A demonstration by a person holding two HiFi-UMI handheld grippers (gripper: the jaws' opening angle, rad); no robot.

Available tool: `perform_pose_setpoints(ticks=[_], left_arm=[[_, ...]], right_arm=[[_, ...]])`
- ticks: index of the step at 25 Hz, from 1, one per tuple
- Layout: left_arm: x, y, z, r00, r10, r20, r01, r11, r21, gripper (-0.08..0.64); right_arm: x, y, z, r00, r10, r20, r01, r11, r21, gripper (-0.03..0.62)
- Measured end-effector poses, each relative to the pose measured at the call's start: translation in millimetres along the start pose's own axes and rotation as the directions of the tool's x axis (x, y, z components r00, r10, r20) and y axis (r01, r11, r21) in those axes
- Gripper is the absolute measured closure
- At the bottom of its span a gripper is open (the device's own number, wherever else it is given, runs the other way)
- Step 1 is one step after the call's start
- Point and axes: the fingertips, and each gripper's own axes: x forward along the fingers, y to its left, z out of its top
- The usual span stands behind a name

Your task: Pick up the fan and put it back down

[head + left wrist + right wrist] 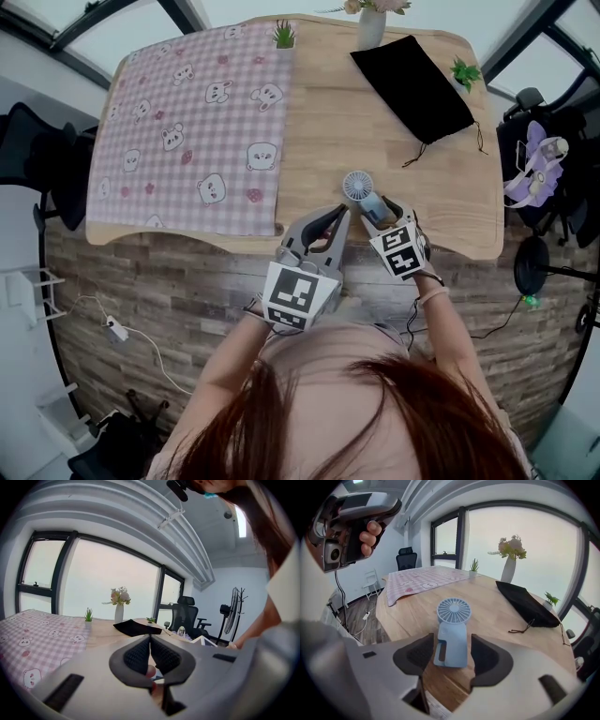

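Note:
A small light-blue hand fan (452, 634) lies on the wooden table (375, 122) near its front edge, with its round grille (357, 186) facing up. My right gripper (451, 656) straddles the fan's handle. Its jaws stand open, with a gap between each pad and the handle. In the head view the right gripper (382, 214) is just behind the grille. My left gripper (337, 216) hovers to the left of the fan. Its pads (140, 653) meet at the tips with nothing between them.
A pink checked cloth (197, 122) covers the table's left half. A black drawstring pouch (412, 84) lies at the back right, beside a vase of flowers (371, 26) and two little potted plants (284, 36). An office chair (539, 169) stands to the right of the table.

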Motion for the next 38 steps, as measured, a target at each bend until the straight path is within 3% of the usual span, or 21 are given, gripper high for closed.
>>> perform_pose_setpoints(ticks=[22,30,38], left_arm=[[8,20,-10,1.000,0.003,-0.026,-0.004,1.000,-0.019,0.548],[10,24,-7,1.000,0.015,-0.018,-0.016,0.999,-0.028,0.548],[9,25,-6,1.000,0.023,-0.020,-0.024,0.999,-0.028,0.548]], right_arm=[[25,4,0,0.997,0.073,-0.031,-0.070,0.995,0.072,0.357],[24,5,0,0.996,0.082,-0.018,-0.081,0.995,0.054,0.377],[20,4,1,0.999,0.042,-0.006,-0.042,0.999,0.015,0.379]])
